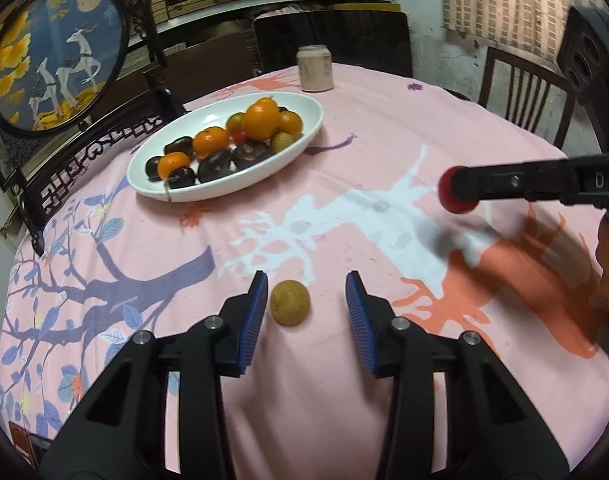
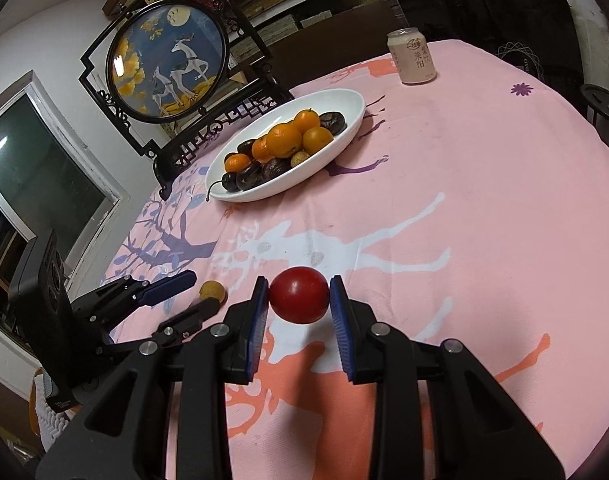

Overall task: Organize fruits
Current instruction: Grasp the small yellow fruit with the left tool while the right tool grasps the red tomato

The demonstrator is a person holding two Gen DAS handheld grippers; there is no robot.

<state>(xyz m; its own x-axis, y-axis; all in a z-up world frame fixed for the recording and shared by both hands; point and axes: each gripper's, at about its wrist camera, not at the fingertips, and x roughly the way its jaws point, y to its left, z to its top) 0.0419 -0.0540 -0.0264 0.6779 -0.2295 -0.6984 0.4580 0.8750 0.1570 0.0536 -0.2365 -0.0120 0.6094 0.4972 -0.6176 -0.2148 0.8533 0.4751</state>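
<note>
A small tan round fruit (image 1: 289,302) lies on the pink tablecloth between the open fingers of my left gripper (image 1: 306,300), nearer the left pad, not touched. It also shows in the right wrist view (image 2: 212,291). My right gripper (image 2: 299,298) is shut on a red tomato (image 2: 299,294) and holds it above the cloth; the tomato also shows in the left wrist view (image 1: 456,196). A white oval plate (image 1: 300,152) at the back left holds several oranges and dark fruits; the plate also shows in the right wrist view (image 2: 352,100).
A pink drink can (image 1: 315,69) stands behind the plate. A round framed deer picture on a black stand (image 1: 52,72) is at the table's left edge. A chair (image 1: 520,92) stands at the back right. The left gripper (image 2: 176,296) lies left of my right one.
</note>
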